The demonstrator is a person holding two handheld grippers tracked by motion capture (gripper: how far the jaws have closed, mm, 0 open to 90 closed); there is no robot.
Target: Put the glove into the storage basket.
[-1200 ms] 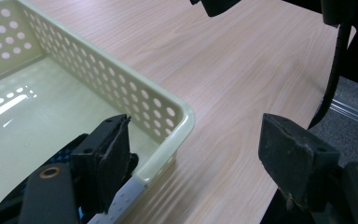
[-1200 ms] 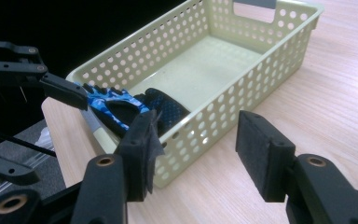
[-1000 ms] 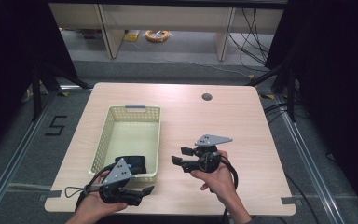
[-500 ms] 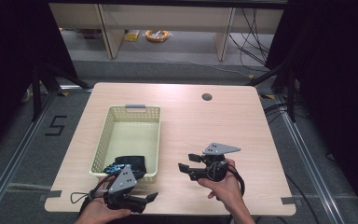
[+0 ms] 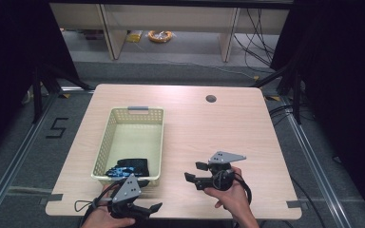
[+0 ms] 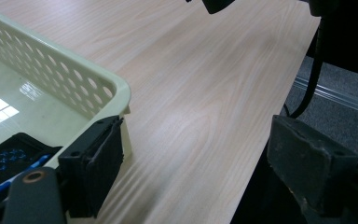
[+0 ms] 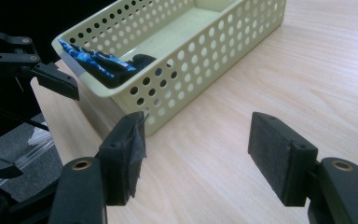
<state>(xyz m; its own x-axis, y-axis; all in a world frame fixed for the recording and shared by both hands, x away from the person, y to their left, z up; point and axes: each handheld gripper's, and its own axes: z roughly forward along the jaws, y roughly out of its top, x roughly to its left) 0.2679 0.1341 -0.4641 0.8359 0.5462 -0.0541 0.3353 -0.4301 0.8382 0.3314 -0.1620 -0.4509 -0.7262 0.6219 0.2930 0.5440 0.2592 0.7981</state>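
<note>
A pale yellow perforated basket (image 5: pixel 105 142) stands on the left half of the wooden table (image 5: pixel 247 128). A black and blue cloth (image 5: pixel 128 167) lies in its near end, seen too in the left gripper view (image 6: pixel 4 158) and the right gripper view (image 7: pixel 102 63). My left gripper (image 5: pixel 149 211) hangs over the table's near edge, just in front of the basket's near right corner (image 6: pixel 116 88), open and empty (image 6: pixel 200 163). My right gripper (image 5: pixel 195 171) sits to the right of the basket, pointing at it, open with nothing between its pads (image 7: pixel 200 154).
A round cable hole (image 5: pixel 211 99) is in the table's far side. Bare wood stretches from the basket (image 7: pixel 205 60) to the right edge. Beyond the table are shelf legs and a coiled orange cable (image 5: pixel 160 35) on the floor.
Both grippers have drawn back toward the near edge. The left one came off the basket's near end and now hangs at the table edge. The right one moved nearer and slightly right.
</note>
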